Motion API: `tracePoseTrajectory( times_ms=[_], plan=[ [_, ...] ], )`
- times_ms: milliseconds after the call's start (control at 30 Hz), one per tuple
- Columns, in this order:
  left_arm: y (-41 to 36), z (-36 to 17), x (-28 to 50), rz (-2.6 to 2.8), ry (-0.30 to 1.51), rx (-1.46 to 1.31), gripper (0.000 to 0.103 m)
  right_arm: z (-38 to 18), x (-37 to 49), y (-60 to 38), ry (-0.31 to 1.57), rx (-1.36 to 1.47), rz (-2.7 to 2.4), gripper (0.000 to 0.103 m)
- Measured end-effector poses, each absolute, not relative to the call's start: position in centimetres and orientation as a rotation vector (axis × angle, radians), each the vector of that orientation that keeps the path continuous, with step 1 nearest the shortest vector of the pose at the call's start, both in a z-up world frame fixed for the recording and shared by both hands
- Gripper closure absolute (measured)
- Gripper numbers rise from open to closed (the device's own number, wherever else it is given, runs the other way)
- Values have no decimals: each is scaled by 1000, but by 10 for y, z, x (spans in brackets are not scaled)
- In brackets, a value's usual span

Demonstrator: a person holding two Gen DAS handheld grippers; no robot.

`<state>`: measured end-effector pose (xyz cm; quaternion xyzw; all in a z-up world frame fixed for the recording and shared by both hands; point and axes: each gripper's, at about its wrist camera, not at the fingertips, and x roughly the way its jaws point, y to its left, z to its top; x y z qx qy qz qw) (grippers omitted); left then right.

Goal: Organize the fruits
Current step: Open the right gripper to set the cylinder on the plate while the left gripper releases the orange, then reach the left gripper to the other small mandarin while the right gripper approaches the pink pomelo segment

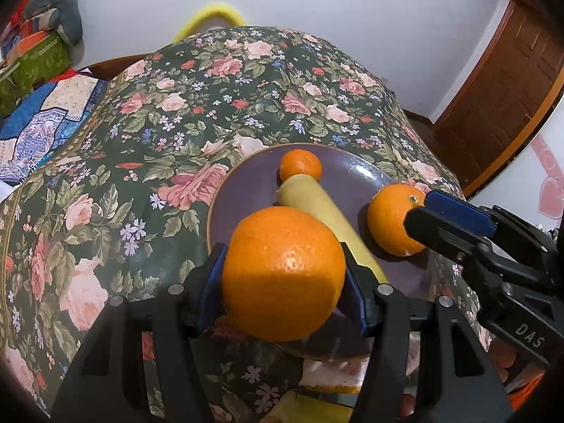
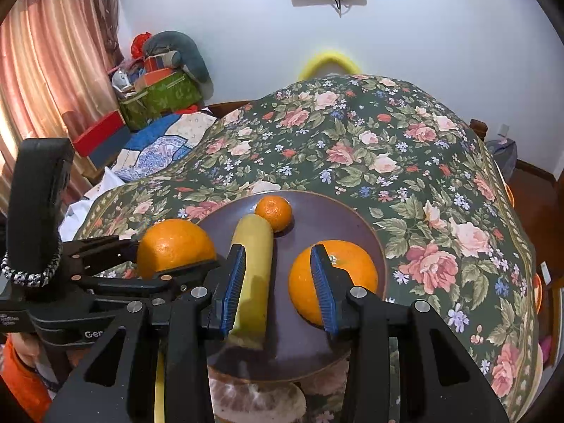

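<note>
A dark purple plate point(image 1: 246, 190) point(image 2: 317, 211) sits on the floral tablecloth. On it lie a yellow banana point(image 1: 317, 201) point(image 2: 255, 268), a small mandarin point(image 1: 300, 164) point(image 2: 274, 212) at its far end, and an orange point(image 1: 391, 220) point(image 2: 349, 264) on the right side. My left gripper point(image 1: 283, 275) is shut on a large orange point(image 1: 283, 271) point(image 2: 174, 246), held above the plate's near left rim. My right gripper point(image 2: 278, 289) is open and empty above the plate, between the banana and the right orange; it shows in the left wrist view point(image 1: 423, 215) against that orange.
The floral tablecloth point(image 1: 211, 105) point(image 2: 423, 176) covers the table, which drops off at right. A yellow chair back point(image 1: 211, 14) point(image 2: 329, 58) stands behind it. Boxes and cloths point(image 2: 155, 91) pile at the left. A wooden door point(image 1: 511, 88) is at far right.
</note>
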<state>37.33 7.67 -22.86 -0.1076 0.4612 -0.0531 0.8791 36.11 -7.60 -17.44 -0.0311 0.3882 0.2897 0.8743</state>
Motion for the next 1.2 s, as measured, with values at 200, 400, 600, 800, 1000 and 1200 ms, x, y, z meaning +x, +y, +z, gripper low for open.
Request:
tracePoseTrajectory(
  times_ms=[200, 400, 600, 800, 1000, 1200],
  plan=[
    [74, -226, 371, -99, 969, -214, 43, -169, 352, -85, 798, -68, 603, 67],
    [75, -211, 359, -118, 943, -239, 38, -164, 338, -92, 781, -95, 594, 67],
    [71, -187, 336, -103, 896, -213, 38, -157, 323, -97, 771, -100, 588, 67],
    [66, -166, 301, -97, 855, -196, 38, -149, 305, -103, 770, -104, 574, 67],
    [60, -154, 258, -86, 833, -175, 38, -140, 278, -110, 762, -109, 565, 67],
    [56, -151, 213, -64, 831, -181, 38, -132, 246, -116, 749, -122, 563, 67]
  ],
)
